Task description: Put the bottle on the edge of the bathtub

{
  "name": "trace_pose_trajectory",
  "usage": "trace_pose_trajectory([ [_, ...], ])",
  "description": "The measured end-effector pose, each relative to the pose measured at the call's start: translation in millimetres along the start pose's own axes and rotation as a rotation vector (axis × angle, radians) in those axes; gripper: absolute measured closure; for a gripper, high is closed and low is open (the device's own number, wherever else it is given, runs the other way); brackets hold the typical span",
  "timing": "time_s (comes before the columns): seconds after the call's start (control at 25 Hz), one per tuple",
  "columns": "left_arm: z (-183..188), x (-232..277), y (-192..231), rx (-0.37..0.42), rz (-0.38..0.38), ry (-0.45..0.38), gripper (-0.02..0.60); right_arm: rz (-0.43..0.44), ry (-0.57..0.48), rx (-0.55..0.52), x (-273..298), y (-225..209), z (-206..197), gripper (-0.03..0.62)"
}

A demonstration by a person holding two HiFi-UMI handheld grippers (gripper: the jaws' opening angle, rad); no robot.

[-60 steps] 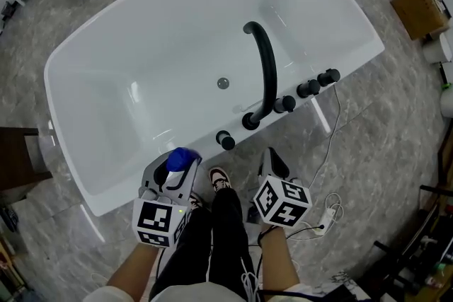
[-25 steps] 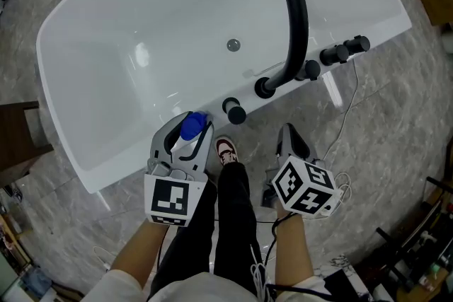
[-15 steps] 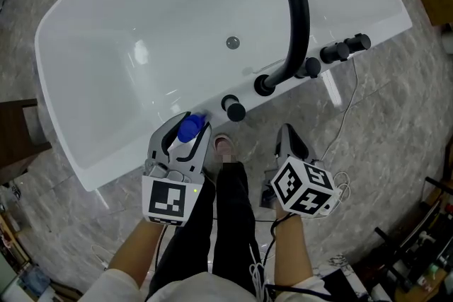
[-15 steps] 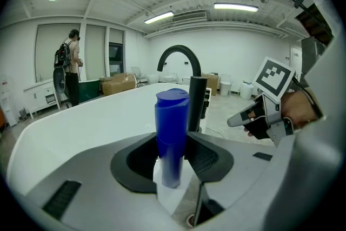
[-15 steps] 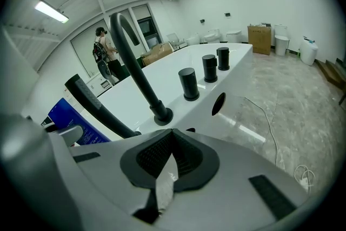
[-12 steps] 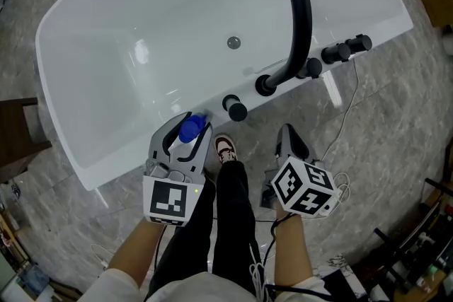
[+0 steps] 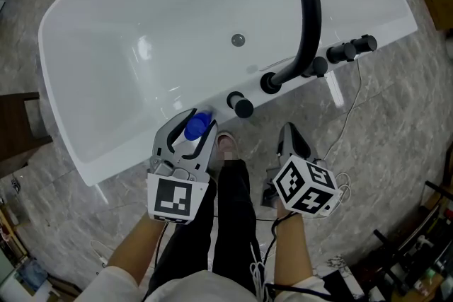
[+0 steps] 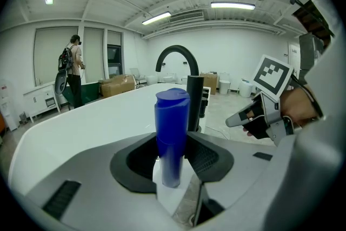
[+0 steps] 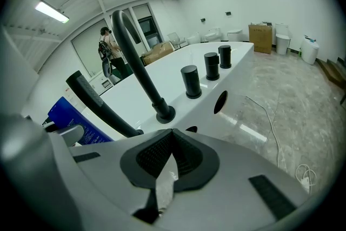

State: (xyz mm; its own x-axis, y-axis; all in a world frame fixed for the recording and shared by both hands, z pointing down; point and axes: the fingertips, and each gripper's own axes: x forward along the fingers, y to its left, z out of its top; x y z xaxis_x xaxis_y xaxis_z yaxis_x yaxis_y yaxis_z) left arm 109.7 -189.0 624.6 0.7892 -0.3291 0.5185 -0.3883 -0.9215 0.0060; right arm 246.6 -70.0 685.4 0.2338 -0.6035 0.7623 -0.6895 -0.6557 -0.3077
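A white bottle with a blue cap (image 7: 197,127) stands upright between the jaws of my left gripper (image 7: 190,131), which is shut on it. The cap hangs at the near rim of the white bathtub (image 7: 120,155), left of a black knob (image 7: 241,107). In the left gripper view the bottle (image 8: 172,132) fills the middle, with the tub rim (image 8: 81,121) behind it. My right gripper (image 7: 291,138) is shut and empty, held over the floor near the tub's side. In the right gripper view its jaws (image 9: 170,140) meet, and the bottle (image 9: 73,121) shows at the left.
A tall curved black faucet (image 7: 306,18) and several black knobs (image 7: 347,51) stand on the near rim. A white cable (image 7: 340,127) lies on the marble floor. The person's legs and a shoe (image 7: 226,146) are between the grippers. A person (image 8: 73,70) stands far off.
The left gripper has carried the bottle from over the floor up to the tub's near rim. Over the last second it barely shifts. The right gripper stays beside it, shut.
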Motion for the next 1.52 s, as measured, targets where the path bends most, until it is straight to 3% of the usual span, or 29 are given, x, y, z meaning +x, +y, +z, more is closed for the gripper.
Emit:
trace_pose_trajectory([
  [1.08, -9.3, -2.5, -0.6, -0.065, -0.039, 0.054, 0.379, 0.003, 0.0, -0.012, -4.7, 11.5, 3.5, 0.568],
  [1.52, -18.4, -10.9, -10.8, -0.15, -0.08, 0.101, 0.353, -0.002, -0.023, -0.03, -13.4, 20.5, 22.3, 0.568],
])
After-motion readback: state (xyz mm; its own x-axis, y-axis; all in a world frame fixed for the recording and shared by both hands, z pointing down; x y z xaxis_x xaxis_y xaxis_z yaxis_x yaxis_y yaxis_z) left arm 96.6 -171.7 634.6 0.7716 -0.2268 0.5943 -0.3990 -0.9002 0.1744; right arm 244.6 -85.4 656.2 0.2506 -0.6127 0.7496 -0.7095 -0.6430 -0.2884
